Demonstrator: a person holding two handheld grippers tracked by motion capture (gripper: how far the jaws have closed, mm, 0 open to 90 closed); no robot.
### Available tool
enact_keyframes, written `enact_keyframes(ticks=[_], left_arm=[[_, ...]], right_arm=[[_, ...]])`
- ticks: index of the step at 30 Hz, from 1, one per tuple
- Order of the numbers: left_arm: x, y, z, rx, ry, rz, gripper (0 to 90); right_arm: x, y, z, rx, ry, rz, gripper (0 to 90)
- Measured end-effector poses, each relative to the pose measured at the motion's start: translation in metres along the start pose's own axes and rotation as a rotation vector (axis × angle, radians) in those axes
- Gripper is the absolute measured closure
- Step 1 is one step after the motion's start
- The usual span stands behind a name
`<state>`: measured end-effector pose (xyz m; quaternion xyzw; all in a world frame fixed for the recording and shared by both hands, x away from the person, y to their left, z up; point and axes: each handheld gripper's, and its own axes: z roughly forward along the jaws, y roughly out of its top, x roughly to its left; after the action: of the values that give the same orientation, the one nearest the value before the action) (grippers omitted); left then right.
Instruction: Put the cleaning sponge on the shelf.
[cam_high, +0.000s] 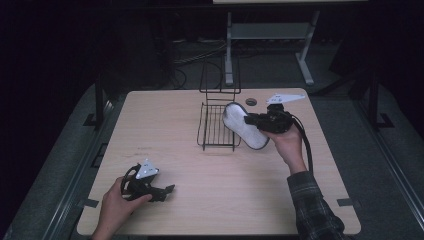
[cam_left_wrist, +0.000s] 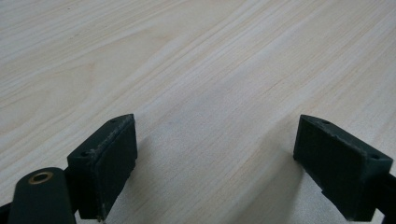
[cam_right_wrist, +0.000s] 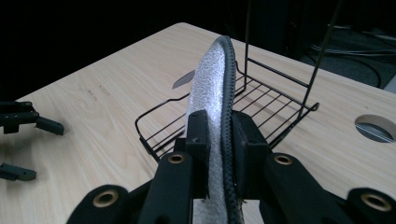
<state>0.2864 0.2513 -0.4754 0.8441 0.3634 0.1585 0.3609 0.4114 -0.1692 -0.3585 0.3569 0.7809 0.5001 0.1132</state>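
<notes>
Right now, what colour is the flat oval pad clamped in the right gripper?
White fleecy pad with a dark stitched edge; clearest in the right gripper view.

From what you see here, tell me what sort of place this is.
Probably a lab or workshop set up for recording: one bare wooden table in a dark room, loose cables on the floor behind, and a metal stand.

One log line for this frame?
right gripper: shut on insole, beside wire rack | left gripper: open, low over table
</notes>
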Motion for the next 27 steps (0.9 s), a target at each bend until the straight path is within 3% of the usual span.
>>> enact_keyframes(ticks=[12, 27], left_arm=[[0.000, 0.000, 0.000, 0.000, 0.000, 0.001, 12.7], [0.000, 0.000, 0.000, 0.001, 0.000, 0.002, 12.7]], right_arm=[[0.002, 0.017, 0.030, 0.002, 0.005, -0.004, 78.0], [-0.003, 0.028, 0.081, 0.052, 0.008, 0.013, 78.0]])
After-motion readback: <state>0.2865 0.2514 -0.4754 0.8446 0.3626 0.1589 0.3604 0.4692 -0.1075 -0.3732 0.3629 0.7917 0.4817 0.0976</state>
